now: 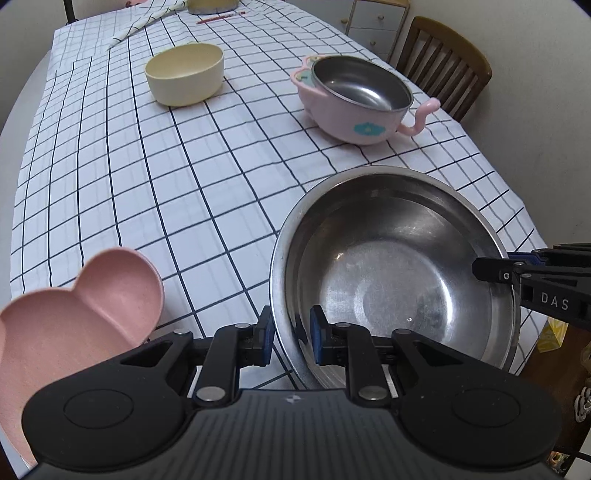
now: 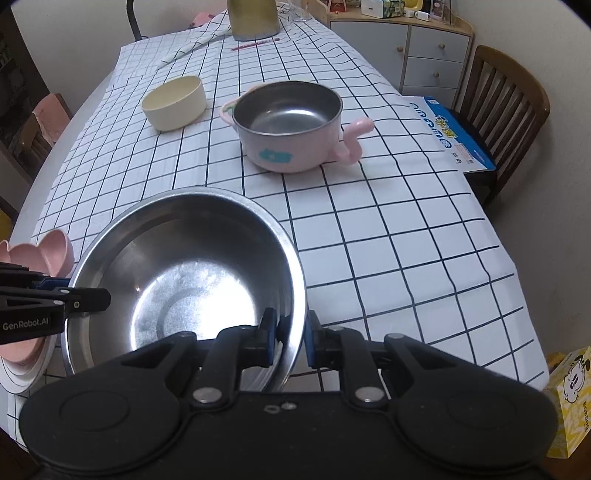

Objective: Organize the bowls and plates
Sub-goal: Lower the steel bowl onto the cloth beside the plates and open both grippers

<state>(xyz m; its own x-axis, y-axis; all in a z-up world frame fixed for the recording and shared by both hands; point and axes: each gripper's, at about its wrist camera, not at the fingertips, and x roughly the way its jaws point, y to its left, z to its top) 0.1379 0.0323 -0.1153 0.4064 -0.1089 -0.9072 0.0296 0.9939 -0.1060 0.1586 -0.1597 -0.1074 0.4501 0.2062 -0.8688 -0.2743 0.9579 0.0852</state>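
Observation:
A large steel bowl (image 1: 399, 273) (image 2: 184, 280) is carried between both grippers over the near end of the checked tablecloth. My left gripper (image 1: 291, 332) is shut on its left rim; my right gripper (image 2: 291, 334) is shut on its right rim. Each gripper shows in the other's view, the right one (image 1: 495, 271) and the left one (image 2: 88, 299). A pink heart-shaped dish (image 1: 74, 317) (image 2: 48, 251) sits at the near left, on a stack of plates (image 2: 22, 373). Farther off stand a cream bowl (image 1: 184, 74) (image 2: 173, 101) and a pink steel-lined bowl with handles (image 1: 358, 99) (image 2: 291, 125).
A checked tablecloth (image 2: 388, 240) covers the table. A wooden chair (image 2: 506, 122) with a blue box (image 2: 454, 133) stands at the right, a drawer cabinet (image 2: 424, 48) behind it. A yellow jug (image 2: 253, 18) and a red pen (image 2: 255, 44) lie at the far end. A yellow carton (image 2: 569, 402) sits at the near right.

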